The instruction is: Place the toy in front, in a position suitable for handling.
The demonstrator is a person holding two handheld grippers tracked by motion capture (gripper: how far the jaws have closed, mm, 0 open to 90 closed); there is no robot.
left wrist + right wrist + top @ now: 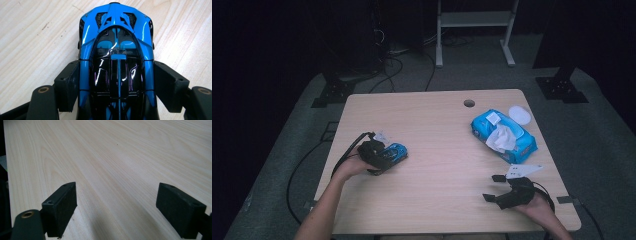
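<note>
Left gripper: clamped on the car, one pad against each flank at the cabin, nose pointing away from the hand; in the high view it lies low over the worktop's left side.
Car: a blue and black toy sports car, seen from above between the jaws; in the high view it sits near the left edge of the worktop, about midway front to back. Whether its wheels rest on the wood or are just lifted cannot be told.
Right gripper: spread wide with nothing between the pads, bare wood ahead; in the high view it rests at the near right corner, well apart from the car.
Worktop: pale wood grain, with a round cable hole near the far edge.
Wipes: a blue pack on the right side, one white sheet pulled up through its opening; a white lid lies just beyond it.
Step in hand: the grasp on the car looks complete; the hold appears settled and the carry not yet begun.
Next move: probably a lift or a slide of the car. It calls for even pressure on both flanks, since the glossy body could slip or twist, and a level wrist so the nose does not dip.
Possible role of right gripper: it is free to fetch a wipe, which lies nearest to it.
</note>
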